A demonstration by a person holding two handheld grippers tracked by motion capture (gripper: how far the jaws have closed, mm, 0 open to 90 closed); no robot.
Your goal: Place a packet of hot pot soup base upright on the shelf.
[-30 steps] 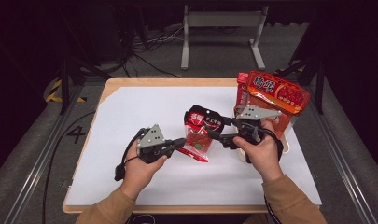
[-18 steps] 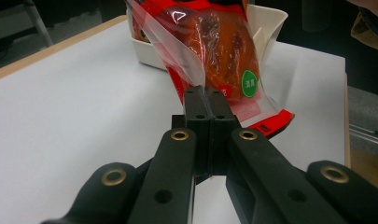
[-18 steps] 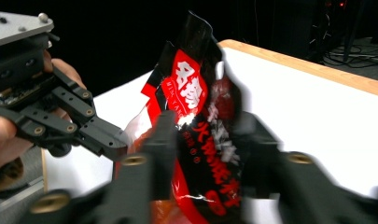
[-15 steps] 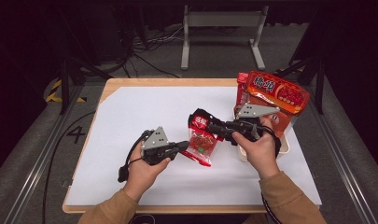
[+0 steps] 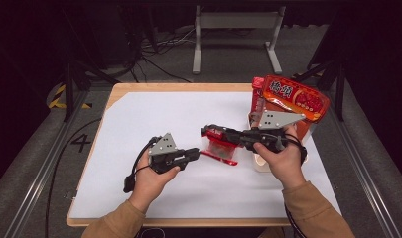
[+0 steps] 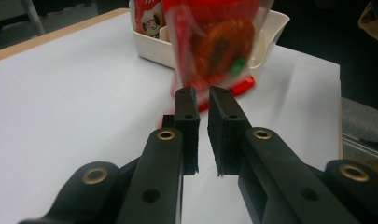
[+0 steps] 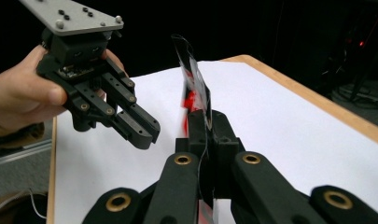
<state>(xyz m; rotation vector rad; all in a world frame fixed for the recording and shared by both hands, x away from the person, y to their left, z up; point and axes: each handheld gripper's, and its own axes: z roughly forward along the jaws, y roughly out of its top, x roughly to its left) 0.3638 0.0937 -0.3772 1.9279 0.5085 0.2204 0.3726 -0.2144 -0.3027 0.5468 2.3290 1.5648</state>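
Here my right tool [image 7: 206,126] pinched the snack packet [image 7: 194,88] by its thin edge; my left tool [image 6: 203,109] had just parted, empty. The slick film could slip free.

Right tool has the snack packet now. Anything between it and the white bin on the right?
Nothing visible. The right tool grips the snack packet over bare white table. The white bin, already holding red packets, lies just behind it. The left tool sits on the opposite side.
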